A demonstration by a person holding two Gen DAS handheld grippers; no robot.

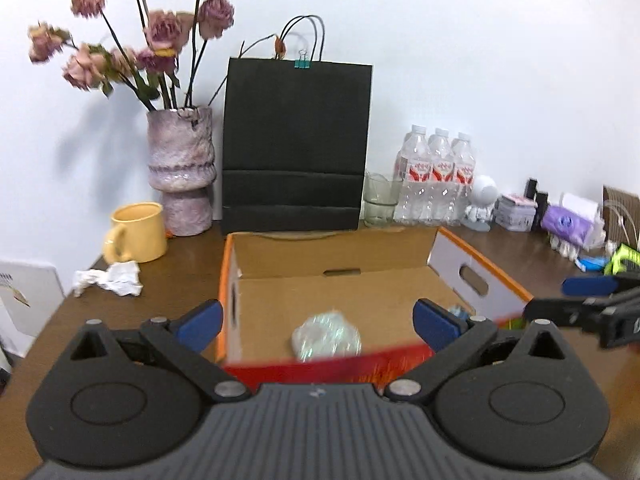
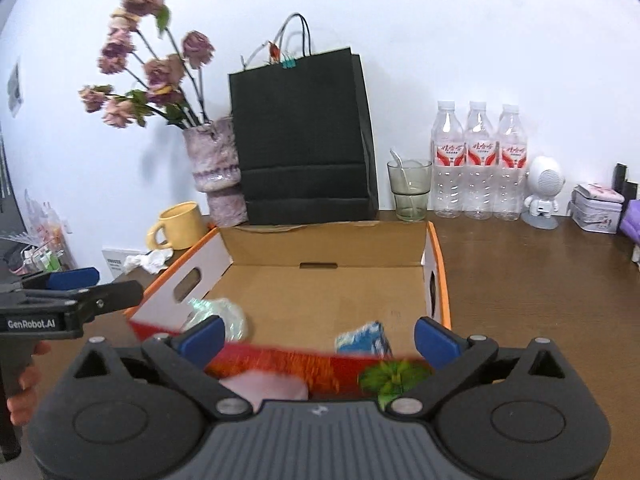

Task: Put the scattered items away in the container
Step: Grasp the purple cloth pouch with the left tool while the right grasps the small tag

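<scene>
An open cardboard box with orange rims stands on the brown table; it also shows in the right wrist view. Inside lie a shiny clear wrapper ball, seen again in the right wrist view, and a blue-white packet. A green leafy item and a pink thing sit by the box's red front wall. My left gripper is open and empty above the box front. My right gripper is open and empty too. A crumpled white paper lies on the table left of the box.
Behind the box stand a black paper bag, a vase of dried roses, a yellow mug, a glass, three water bottles, a white astronaut figure and tins. The right gripper shows at the left view's edge.
</scene>
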